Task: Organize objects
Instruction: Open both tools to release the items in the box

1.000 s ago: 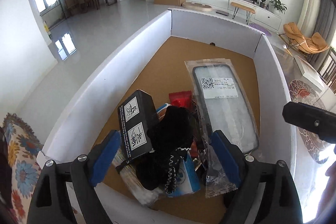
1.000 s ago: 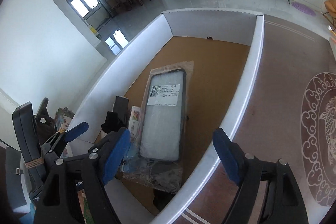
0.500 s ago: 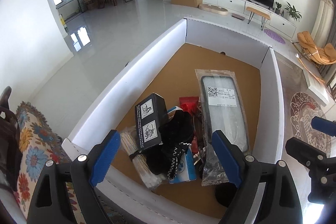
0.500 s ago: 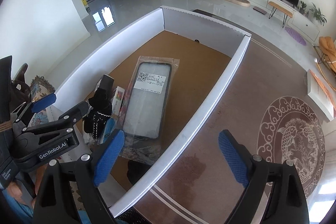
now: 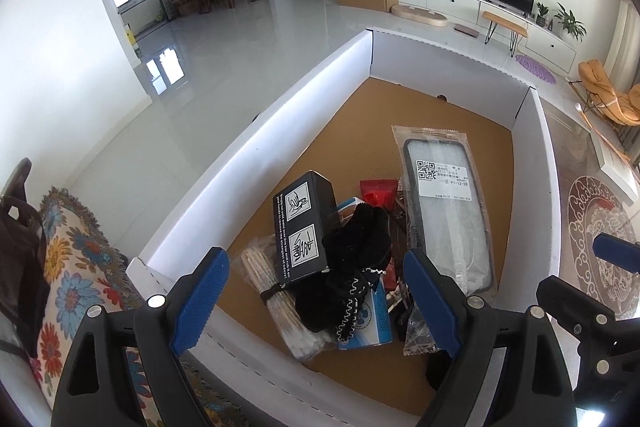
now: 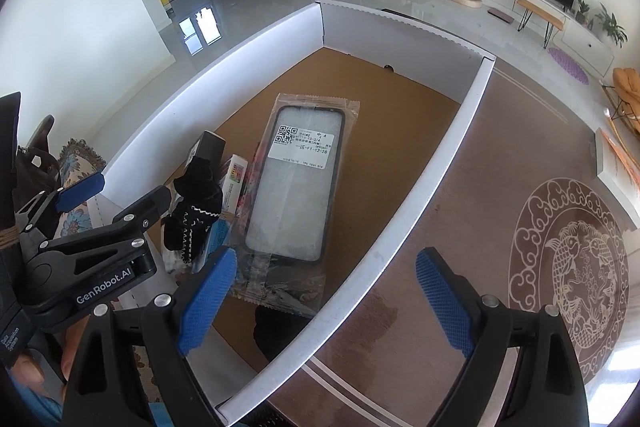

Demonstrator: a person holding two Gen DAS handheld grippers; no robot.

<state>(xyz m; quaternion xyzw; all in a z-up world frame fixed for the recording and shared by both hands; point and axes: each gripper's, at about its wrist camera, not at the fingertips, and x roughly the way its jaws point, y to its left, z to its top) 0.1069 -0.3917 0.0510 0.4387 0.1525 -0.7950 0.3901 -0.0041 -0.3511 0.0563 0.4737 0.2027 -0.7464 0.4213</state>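
A white-walled box [image 5: 256, 147] with a brown cardboard floor holds the objects. A bagged phone case [image 5: 448, 223] with a QR label lies flat along its right side. Left of it is a heap: a black box with pictograms [image 5: 304, 227], a black knitted piece [image 5: 356, 259], a wrapped bundle of sticks [image 5: 280, 303], a blue-and-white carton [image 5: 374, 319] and a red packet [image 5: 376, 191]. My left gripper [image 5: 316, 303] hangs open above the heap, holding nothing. My right gripper [image 6: 324, 301] is open and bare over the box's right wall [image 6: 420, 195], beside the phone case [image 6: 296, 195].
The box stands on a brown table with a round carp pattern [image 6: 568, 267] to its right. A floral cloth [image 5: 76, 267] lies beyond the near-left corner. A dark object [image 6: 280, 331] sits in the box's near corner. The box's far half is bare cardboard.
Both grippers have drawn back and up, so the box looks smaller. The right gripper has shifted right, over the box's right wall and the table. The objects have not moved.
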